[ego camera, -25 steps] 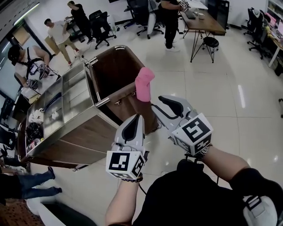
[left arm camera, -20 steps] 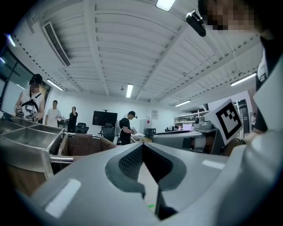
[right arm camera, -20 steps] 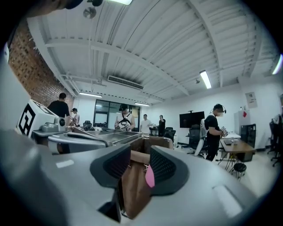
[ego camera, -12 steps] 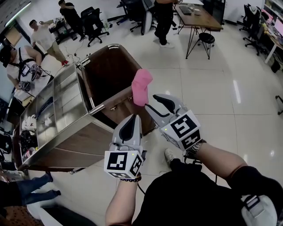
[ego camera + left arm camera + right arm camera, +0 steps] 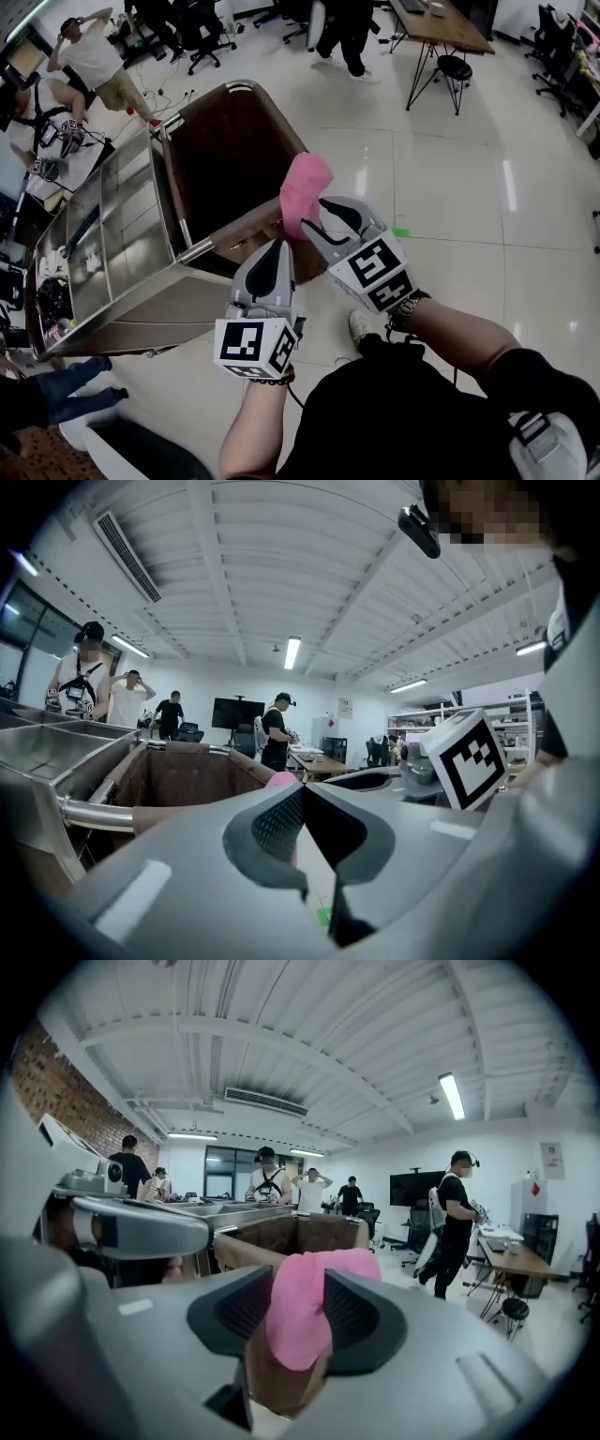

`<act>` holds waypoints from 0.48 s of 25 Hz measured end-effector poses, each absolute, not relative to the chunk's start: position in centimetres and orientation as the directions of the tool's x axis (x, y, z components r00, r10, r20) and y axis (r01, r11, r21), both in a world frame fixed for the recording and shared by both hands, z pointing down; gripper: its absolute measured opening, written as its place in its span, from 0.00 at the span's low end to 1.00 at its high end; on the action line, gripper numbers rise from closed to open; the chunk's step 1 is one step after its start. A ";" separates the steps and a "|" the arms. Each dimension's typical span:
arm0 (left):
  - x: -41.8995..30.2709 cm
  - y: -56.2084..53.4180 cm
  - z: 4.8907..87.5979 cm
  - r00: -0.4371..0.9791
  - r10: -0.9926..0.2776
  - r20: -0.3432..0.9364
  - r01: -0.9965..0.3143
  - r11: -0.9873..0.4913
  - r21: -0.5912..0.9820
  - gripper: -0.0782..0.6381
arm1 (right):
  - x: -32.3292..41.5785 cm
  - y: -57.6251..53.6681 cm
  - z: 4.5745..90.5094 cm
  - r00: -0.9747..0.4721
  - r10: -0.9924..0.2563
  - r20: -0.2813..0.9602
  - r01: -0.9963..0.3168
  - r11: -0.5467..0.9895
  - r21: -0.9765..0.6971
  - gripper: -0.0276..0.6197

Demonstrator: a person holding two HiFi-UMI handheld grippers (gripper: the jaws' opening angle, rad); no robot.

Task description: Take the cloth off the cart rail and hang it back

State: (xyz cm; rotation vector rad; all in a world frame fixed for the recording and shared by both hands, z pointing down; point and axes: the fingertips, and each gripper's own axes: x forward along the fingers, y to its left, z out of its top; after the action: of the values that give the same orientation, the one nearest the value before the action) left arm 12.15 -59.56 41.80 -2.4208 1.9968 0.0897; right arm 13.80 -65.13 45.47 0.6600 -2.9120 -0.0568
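A pink cloth (image 5: pixel 302 192) hangs draped over the near rim (image 5: pixel 246 223) of the cart's brown bag. My right gripper (image 5: pixel 312 216) is right at the cloth's lower end, and its jaws are opening. In the right gripper view the cloth (image 5: pixel 305 1312) hangs between the two dark pads (image 5: pixel 244 1309) of the right gripper (image 5: pixel 298 1309), and they do not squeeze it. My left gripper (image 5: pixel 272 248) hovers below the rim with its jaws shut and nothing in them. In the left gripper view the left gripper (image 5: pixel 300 797) points towards the cloth (image 5: pixel 279 780).
The steel cart (image 5: pixel 122 244) with its trays stands to the left, its brown bag (image 5: pixel 225 141) open on top. Several people stand at the far left and back. A desk (image 5: pixel 450 23), a stool (image 5: pixel 455 67) and office chairs are far behind. Green tape (image 5: pixel 401 232) marks the tiled floor.
The right gripper's jaws have spread wider around the cloth, which stays draped on the rim. Both grippers have shifted a little towards the cart.
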 end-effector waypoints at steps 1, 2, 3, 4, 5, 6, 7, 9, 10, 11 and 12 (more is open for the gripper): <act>11.9 -60.2 42.0 0.185 -0.982 -0.041 -0.982 -0.186 0.036 0.11 | 13.5 -65.8 46.0 -0.892 -0.426 0.154 -0.421 0.905 0.066 0.29; 11.7 -60.8 42.3 0.181 -0.983 -0.037 -0.983 -0.182 0.037 0.11 | 13.2 -66.4 46.4 -0.893 -0.419 0.161 -0.415 0.908 0.060 0.29; 11.4 -61.3 42.5 0.176 -0.984 -0.032 -0.983 -0.177 0.039 0.11 | 12.9 -66.9 46.8 -0.895 -0.413 0.167 -0.410 0.911 0.056 0.29; 11.2 -61.8 42.8 0.171 -0.985 -0.028 -0.984 -0.173 0.040 0.11 | 12.5 -67.5 47.2 -0.896 -0.408 0.174 -0.405 0.913 0.053 0.29; 11.0 -62.2 43.0 0.170 -0.985 -0.026 -0.985 -0.171 0.039 0.11 | 12.2 -67.9 47.8 -0.896 -0.404 0.183 -0.402 0.914 0.051 0.29; 10.8 -62.6 43.3 0.168 -0.985 -0.025 -0.985 -0.169 0.037 0.11 | 11.9 -68.3 48.3 -0.896 -0.399 0.193 -0.398 0.916 0.048 0.29; 10.6 -62.9 43.5 0.164 -0.986 -0.022 -0.986 -0.165 0.037 0.11 | 11.5 -68.5 48.9 -0.897 -0.392 0.203 -0.392 0.919 0.043 0.29; 10.3 -63.3 44.1 0.152 -0.988 -0.011 -0.987 -0.152 0.043 0.11 | 11.2 -68.8 49.9 -0.899 -0.380 0.219 -0.383 0.923 0.032 0.29; 10.2 -63.5 44.3 0.146 -0.989 -0.007 -0.988 -0.146 0.047 0.11 | 11.2 -69.1 50.2 -0.898 -0.380 0.223 -0.384 0.923 0.028 0.28; 10.2 -63.7 44.4 0.143 -0.990 -0.005 -0.988 -0.144 0.048 0.11 | 11.3 -69.4 50.3 -0.896 -0.383 0.223 -0.388 0.921 0.025 0.27; 10.2 -63.9 44.5 0.144 -0.990 -0.006 -0.989 -0.144 0.046 0.11 | 11.4 -69.7 50.4 -0.894 -0.389 0.220 -0.394 0.919 0.022 0.20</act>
State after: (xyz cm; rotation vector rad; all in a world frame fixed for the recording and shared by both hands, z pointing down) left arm 10.20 -63.88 44.47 -2.3987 2.0751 0.0553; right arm 11.39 -69.70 50.36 0.5915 -2.8591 0.0346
